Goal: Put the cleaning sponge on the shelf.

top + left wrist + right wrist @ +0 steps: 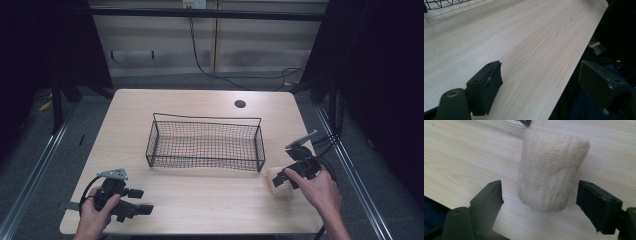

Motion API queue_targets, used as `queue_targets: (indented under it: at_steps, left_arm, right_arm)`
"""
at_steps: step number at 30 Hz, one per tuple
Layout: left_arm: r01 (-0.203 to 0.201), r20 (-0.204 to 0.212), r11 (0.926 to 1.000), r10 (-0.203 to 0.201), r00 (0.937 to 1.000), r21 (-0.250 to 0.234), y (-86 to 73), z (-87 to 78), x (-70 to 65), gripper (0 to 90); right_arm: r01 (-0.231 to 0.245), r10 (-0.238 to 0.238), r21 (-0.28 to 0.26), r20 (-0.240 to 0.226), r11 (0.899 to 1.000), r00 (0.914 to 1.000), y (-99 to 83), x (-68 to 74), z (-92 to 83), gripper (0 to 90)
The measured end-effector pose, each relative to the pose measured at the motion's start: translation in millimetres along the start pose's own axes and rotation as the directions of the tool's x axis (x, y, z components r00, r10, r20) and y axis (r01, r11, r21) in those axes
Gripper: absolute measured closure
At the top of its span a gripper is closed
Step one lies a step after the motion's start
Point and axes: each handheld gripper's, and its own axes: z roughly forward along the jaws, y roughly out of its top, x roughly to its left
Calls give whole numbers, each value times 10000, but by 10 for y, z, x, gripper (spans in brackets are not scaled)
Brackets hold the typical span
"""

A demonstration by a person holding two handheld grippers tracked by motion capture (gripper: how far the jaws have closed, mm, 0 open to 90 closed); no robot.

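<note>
Pale wood grain covers the counter [200, 200], which carries everything here. At its near left corner, the person's left hand [92, 215] holds the left hand-held gripper [140, 201] low over the surface, its jaws set wide apart with nothing between them; in the left gripper view, the left hand-held gripper [539, 80] straddles the counter's near edge, one jaw over the wood and the other past the edge over dark floor. Across the middle of the counter stands a black wire basket [205, 145], a long rectangle of mesh with a raised rail along its far side, nothing visible inside it. A small dark round hole [240, 104] sits in the counter toward the far right corner. Just beside the basket's near right corner lies a cream fuzzy roll [279, 184], resting on the wood near the right edge. The right hand-held gripper [286, 179], held by the right hand [320, 190], points at it; in the right gripper view, the roll [551, 172] stands between the spread jaws of the right hand-held gripper [539, 195], touching neither.
</note>
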Motion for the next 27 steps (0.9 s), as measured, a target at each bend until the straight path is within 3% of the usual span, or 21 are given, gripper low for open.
queue_targets:
  at_steps: [6,14,16,27]
  left_arm:
    - [-4,-22,10000,4,10000,-8,3,8,4,183]
    - [-79,85,10000,79,9999,4,0,14,-26,183]
    - [-75,34,10000,75,10000,-7,1,14,-24,183]
    - [-32,19,10000,32,10000,-9,2,8,-14,183]
  right_arm:
    - [-178,178,135,36,9997,9998,-10,-57,84,210]
    - [-70,60,454,210,9989,9998,28,-28,173,205]
    - [-185,158,580,468,9981,9988,42,-29,198,205]
    - [-217,167,812,624,9965,9979,90,-16,273,205]
